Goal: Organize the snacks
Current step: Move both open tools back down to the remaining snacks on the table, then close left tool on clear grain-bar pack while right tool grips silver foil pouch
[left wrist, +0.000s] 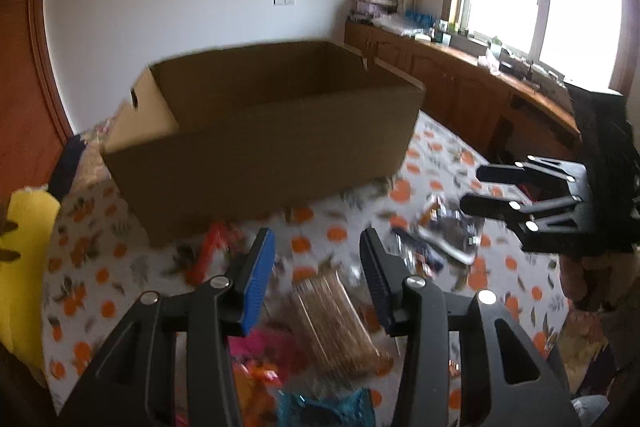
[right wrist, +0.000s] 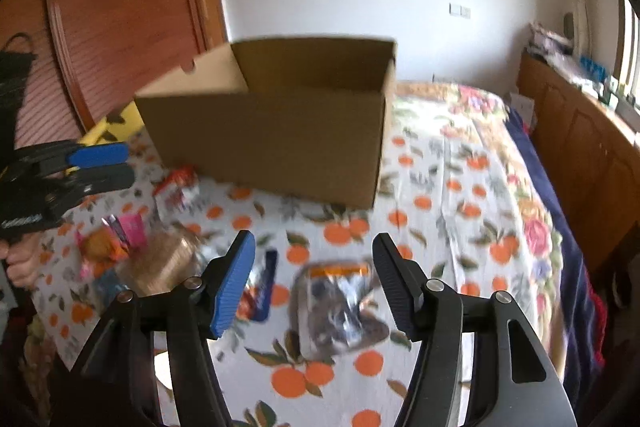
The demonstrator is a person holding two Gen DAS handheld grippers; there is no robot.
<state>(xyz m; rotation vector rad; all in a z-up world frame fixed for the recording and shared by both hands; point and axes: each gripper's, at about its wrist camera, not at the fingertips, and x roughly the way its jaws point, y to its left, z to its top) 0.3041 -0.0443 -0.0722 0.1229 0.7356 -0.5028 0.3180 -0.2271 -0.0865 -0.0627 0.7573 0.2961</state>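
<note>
Motion blur smears the snack packets, so no label is readable. The open cardboard box [left wrist: 264, 143] stands beyond both grippers on the orange-print bedsheet [right wrist: 452, 187]; its floor is hidden behind the near wall (contents cannot be told). The left gripper [left wrist: 316, 259] hangs with jaws parted and nothing between them, a clear pack of brown sticks [left wrist: 336, 319] just below. The right gripper [right wrist: 314, 259], jaws wider apart and likewise empty, hovers over a silvery packet [right wrist: 340, 311].
</note>
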